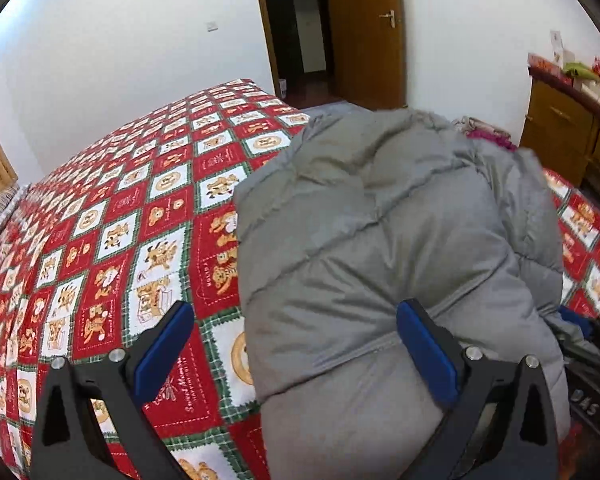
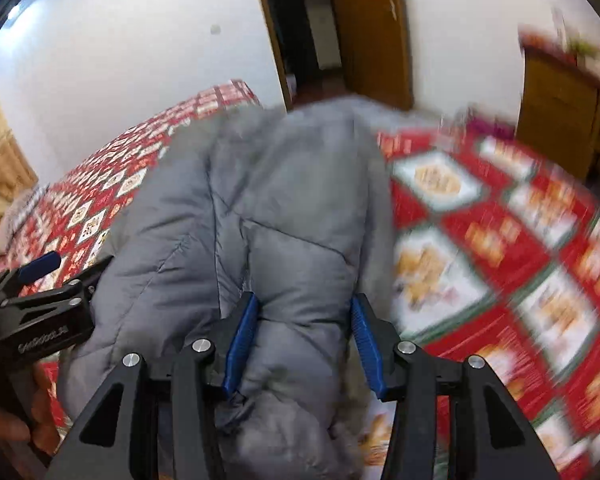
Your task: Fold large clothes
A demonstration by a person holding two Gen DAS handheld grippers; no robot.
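A grey padded coat [image 1: 380, 240] lies bundled on a red patchwork bedspread [image 1: 100, 240]. The left gripper [image 1: 296, 352] is spread wide over its edge; the right gripper [image 2: 304, 344] (blue pads) straddles a fold, part-open.

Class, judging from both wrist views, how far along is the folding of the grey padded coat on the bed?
Done: the grey padded coat already lies as a narrowed, bulky bundle on the patterned bedspread. In hand: the right tool straddles a puffy fold of it, though whether the pads press is unclear; the left tool is open at its edge. Left: it still looks lumpy, so probably a final fold and flattening.
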